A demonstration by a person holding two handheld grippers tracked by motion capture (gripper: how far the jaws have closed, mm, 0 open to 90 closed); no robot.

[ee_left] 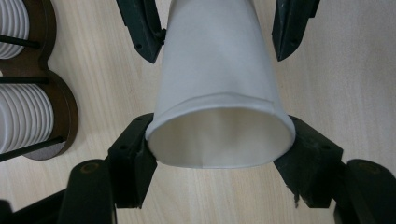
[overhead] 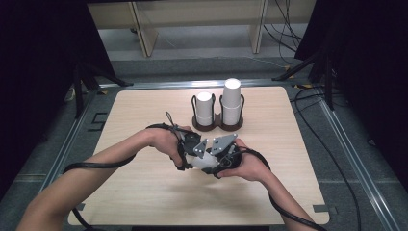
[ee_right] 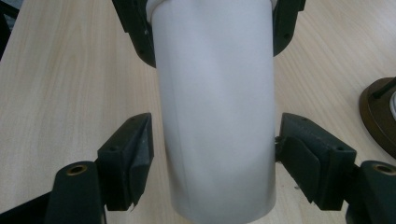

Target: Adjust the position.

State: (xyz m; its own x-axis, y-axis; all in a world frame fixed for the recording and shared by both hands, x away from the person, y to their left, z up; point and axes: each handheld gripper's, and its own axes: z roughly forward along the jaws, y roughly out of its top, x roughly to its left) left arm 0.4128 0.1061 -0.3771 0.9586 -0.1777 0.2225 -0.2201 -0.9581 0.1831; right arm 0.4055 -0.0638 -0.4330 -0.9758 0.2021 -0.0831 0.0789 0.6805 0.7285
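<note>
Left tongs: jaws clamped on the rim end of one white paper cup, pads pressed to both sides of its open mouth. Right tongs: jaws set to either side of the cup's body. Left pad looks just clear, right pad at or near the wall; grip can't be told from the frames.

Position: high view shows both tongs, left and right, meeting tip to tip over the tabletop, approx. centre, w/ the cup lying between them on its side. One hand per tool, forearms entering from the near edge.

Count:
- Cups in hand: 1 seen; nested extras can't be told.
- Holder: 1 dark double-ring base w/ thin upright rods, beyond the tongs.
- Stacks in holder: 2, both white cups. Left stack shorter, right stack taller.
- Left gripper view shows the same holder at frame left, ribbed rims of both stacks visible.

Cables: 1 per tool, trailing along the forearms.
</note>
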